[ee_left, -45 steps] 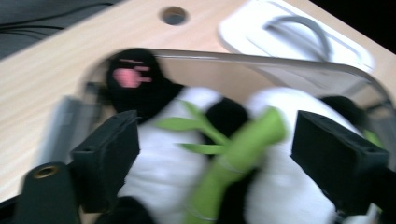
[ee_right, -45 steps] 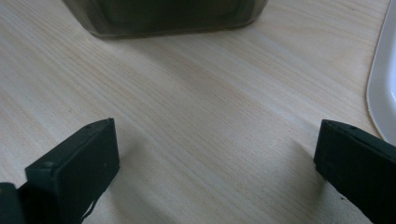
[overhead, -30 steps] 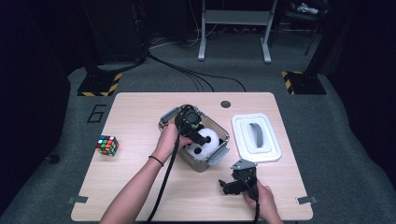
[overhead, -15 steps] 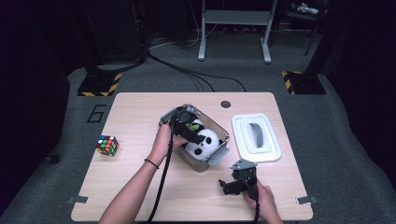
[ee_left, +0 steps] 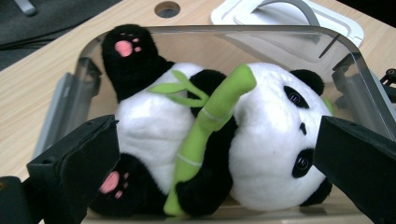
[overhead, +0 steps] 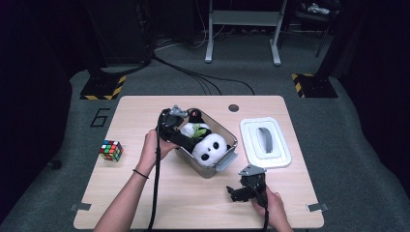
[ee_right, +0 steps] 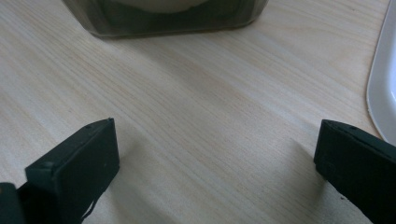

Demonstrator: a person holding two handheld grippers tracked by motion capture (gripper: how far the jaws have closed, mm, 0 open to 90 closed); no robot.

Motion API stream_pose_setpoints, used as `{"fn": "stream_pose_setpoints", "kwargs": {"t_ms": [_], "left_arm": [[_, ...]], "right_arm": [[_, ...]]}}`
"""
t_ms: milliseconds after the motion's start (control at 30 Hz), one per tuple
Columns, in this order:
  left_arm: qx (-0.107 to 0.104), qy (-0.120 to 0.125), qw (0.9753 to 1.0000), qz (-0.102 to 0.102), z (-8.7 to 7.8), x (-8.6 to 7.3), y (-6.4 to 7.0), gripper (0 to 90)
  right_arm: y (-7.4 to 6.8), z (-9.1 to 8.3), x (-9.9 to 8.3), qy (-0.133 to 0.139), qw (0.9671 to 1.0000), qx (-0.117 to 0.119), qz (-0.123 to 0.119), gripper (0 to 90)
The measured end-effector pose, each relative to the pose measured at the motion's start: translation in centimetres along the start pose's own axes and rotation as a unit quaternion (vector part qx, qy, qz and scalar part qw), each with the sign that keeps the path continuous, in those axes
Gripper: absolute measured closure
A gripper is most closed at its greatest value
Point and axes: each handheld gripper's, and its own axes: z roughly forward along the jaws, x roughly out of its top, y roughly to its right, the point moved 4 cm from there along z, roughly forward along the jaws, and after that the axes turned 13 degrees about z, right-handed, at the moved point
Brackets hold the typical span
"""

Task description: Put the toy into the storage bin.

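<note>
A panda plush hugging a green bamboo stalk lies on its back inside a clear plastic box at the table's middle. My left gripper hovers at the box's left rim, open wide, its jaws either side of the panda without touching it. Near the front edge my right gripper stands open over bare wood, just in front of the box.
The box's white lid with a grey handle lies to the box's right. A Rubik's cube sits at the table's left. A cable hole is near the far edge.
My left gripper has drawn back to the left from over the box. The panda stays in the box. The right gripper has not moved.
</note>
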Motion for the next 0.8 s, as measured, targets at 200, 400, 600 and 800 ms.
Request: {"fn": "stream_pose_setpoints", "kwargs": {"t_ms": [200, 400, 600, 800], "left_arm": [[0.016, 0.013, 0.9998, -0.008, -1.6, -1.5, -0.3, 0.1], [0.036, 0.024, 0.9989, -0.016, -3.1, -3.3, -0.5, 0.0], [0.055, 0.033, 0.9976, -0.025, -4.3, -5.1, -0.9, 0.0], [0.070, 0.045, 0.9957, -0.042, -5.1, -7.0, -1.3, 0.0]], "right_arm": [[0.0, 0.0, 0.0, 0.000, 1.0000, 0.000, 0.000, 0.0], [0.0, 0.0, 0.0, -0.001, 1.0000, 0.000, -0.003, 0.0], [0.0, 0.0, 0.0, 0.000, 1.0000, 0.000, 0.000, 0.0], [0.0, 0.0, 0.0, 0.000, 1.0000, 0.000, 0.001, 0.0]]}}
